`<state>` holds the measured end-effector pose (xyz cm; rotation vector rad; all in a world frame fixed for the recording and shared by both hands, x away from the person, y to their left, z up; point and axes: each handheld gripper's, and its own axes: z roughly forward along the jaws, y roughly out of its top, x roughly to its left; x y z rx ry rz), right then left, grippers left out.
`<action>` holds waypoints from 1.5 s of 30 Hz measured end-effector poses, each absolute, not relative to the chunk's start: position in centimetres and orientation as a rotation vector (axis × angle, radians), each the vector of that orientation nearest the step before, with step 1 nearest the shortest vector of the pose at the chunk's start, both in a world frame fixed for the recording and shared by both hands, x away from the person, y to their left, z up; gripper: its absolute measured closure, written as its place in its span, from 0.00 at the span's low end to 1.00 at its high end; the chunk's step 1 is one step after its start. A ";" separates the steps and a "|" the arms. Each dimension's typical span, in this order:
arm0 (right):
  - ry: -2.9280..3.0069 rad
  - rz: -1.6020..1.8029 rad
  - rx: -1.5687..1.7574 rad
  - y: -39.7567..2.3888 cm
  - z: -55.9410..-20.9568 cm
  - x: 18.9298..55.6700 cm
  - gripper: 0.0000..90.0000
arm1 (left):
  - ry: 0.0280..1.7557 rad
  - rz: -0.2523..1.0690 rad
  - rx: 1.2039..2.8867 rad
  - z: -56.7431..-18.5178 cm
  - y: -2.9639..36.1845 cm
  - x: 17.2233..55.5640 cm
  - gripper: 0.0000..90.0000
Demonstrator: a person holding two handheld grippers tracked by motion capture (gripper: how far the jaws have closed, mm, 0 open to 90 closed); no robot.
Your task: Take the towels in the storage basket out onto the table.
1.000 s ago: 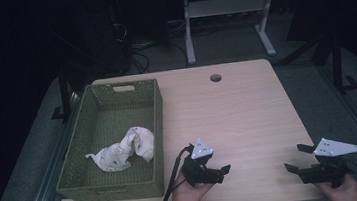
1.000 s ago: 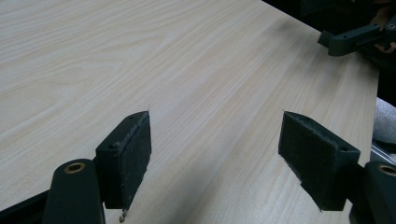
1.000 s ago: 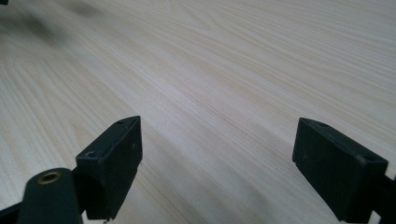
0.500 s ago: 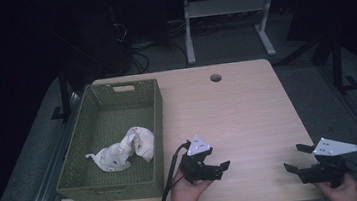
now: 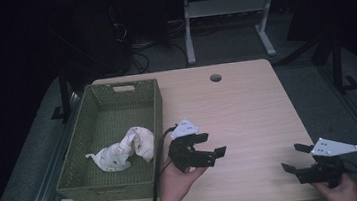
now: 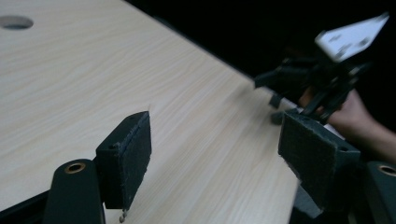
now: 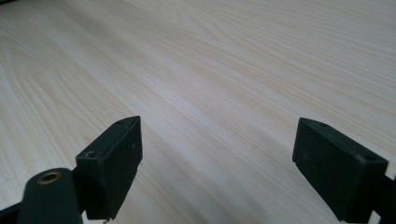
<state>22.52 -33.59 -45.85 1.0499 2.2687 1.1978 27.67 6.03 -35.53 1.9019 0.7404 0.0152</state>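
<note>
Hovering wide open and empty, the left gripper is sitting beside the green basket holding a white cloth; the right gripper is gaping empty over the surface.

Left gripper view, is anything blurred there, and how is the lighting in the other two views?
In the left gripper view, the right gripper farther off is smeared and soft, while the light wooden table grain is fairly sharp. In the high view, the table is lit but the surrounding room is very dark; the white crumpled cloth in the green woven basket is dim. In the right gripper view, lighting is even, without glare.
</note>
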 end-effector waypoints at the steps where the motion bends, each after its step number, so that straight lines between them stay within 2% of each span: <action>1: 2.271 1.195 1.052 -33.5 -45.9 22.5 0.17 | 0.745 -0.014 1.897 -35.2 6.3 27.9 0.28; 2: 2.275 1.192 1.050 -33.5 -45.8 22.5 0.17 | 0.743 -0.071 1.879 -34.6 6.8 28.4 0.28; 5: 2.268 1.197 1.050 -33.6 -45.8 22.5 0.17 | 0.742 -0.120 1.886 -34.1 7.4 28.9 0.28; 12: 2.261 1.200 1.050 -33.8 -45.6 22.4 0.17 | 0.745 -0.171 1.893 -32.0 9.8 29.8 0.25; 24: 2.264 1.193 1.046 -33.6 -45.7 22.5 0.17 | 0.796 -0.149 1.919 -30.2 13.6 31.0 0.24; 45: 2.267 1.183 1.030 -33.5 -45.6 22.5 0.17 | 0.998 -0.081 1.913 -31.1 20.2 33.4 0.26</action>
